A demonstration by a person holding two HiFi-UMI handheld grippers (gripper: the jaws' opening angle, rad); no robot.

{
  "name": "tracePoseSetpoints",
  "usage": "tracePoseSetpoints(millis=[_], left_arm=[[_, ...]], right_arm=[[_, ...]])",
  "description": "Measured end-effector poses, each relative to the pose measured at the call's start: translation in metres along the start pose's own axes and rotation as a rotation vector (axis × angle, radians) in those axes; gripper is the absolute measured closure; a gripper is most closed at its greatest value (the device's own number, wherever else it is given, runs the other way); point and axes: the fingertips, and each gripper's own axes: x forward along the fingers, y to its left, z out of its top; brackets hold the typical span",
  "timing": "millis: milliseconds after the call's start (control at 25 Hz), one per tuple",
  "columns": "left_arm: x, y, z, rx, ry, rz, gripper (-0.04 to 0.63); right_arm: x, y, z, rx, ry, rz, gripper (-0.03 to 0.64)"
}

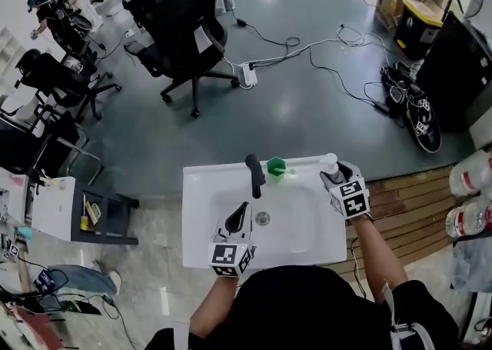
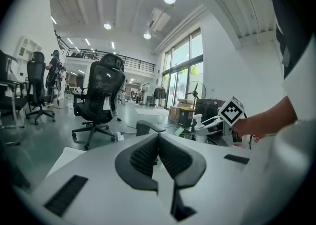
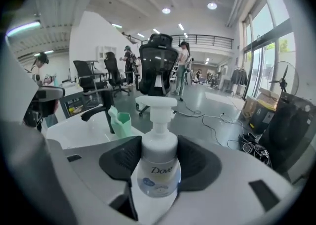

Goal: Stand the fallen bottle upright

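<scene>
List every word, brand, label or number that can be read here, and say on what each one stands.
"Dove": on the bottle.
Round blue label under that word: too blurred to read.
White tag on the chair: too small to read.
Marker cubes: black and white squares only, no words.
Nothing else can be read.

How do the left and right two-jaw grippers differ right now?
The left gripper has jaws together, empty; the right gripper is clamped on the white Dove pump bottle. The left is over the white sink basin; the right is at its far right corner. Both carry black-and-white marker cubes.
</scene>
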Motion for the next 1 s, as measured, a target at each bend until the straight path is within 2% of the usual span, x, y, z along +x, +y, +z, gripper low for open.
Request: tracePoseSetpoints(millis=[200,320,480,680,1000], left_arm=[[-0.001,-0.002,0.003,0.013,0.0,0.006,0.578],[-0.001,-0.008,0.007,0.037,-0.008,0.003,0.578],[0.0,-0.016,0.012,0.058,-0.017,-0.006,0.578],[-0.007,-0.009,0.005,0.059,-0.001,0.019,0.578],[-0.005,-0.011,0.014,0.055,-0.022,0.022,0.578]], right_arm=[[-0.009,-0.008,0.027,0.056,-0.182,-0.049,0.376],[-0.004,-0.006,0.031,0.041,-0.243,-0.093,0.376],[0.017,-0.004,0.022,0.054,-0.242,-0.091,0.376],[0.041,0.006,0.006,0.067,-0.21,-0.057,0.376],[0.042,0.009,-0.01,0.069,-0.204,-0.072,0.373]])
